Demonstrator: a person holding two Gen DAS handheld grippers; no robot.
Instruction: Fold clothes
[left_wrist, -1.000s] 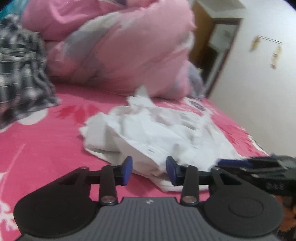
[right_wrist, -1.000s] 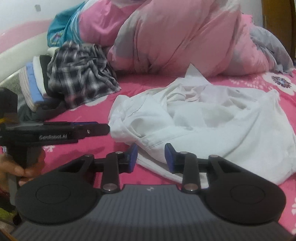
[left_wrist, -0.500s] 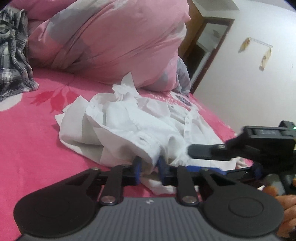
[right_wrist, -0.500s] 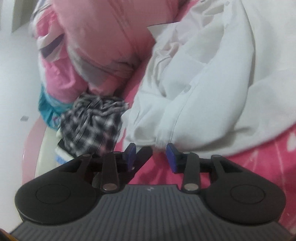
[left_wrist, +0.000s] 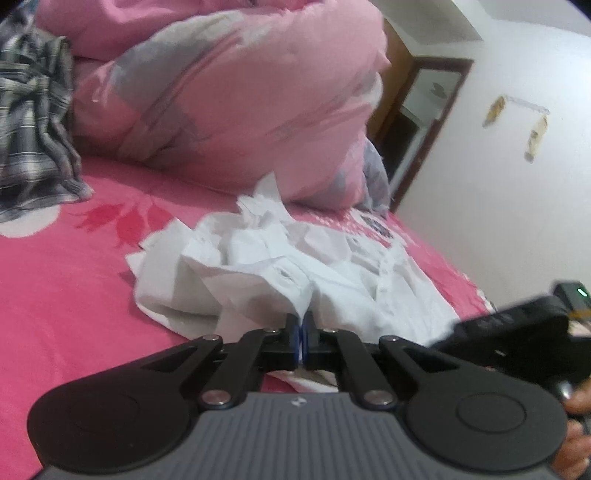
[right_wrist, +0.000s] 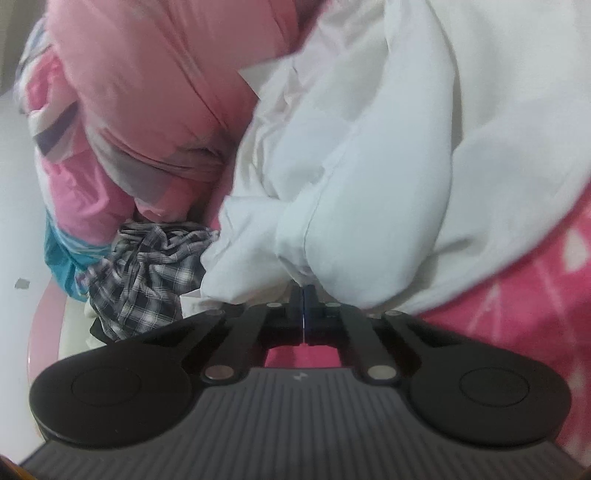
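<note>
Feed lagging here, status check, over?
Both claws, left and right, shut on crumpled white cotton shirt. Shirt unfolded. Checked grey garment nearby, not blocking.

Here's the bed (left_wrist: 66, 295), spread with a hot-pink sheet printed with red and white flowers. A big pink-and-grey duvet (left_wrist: 236, 99) is heaped up at the far end, puffed high. Behind it, on the right, a plain white wall (left_wrist: 498, 206) carries two small yellowish items (left_wrist: 532, 142) hanging from a thin strip. In the corner stands a dark brown wooden door frame (left_wrist: 432, 122), with lighter wood beside it. Light is soft and even, indoor, and the whole view is slightly blurred.
</note>
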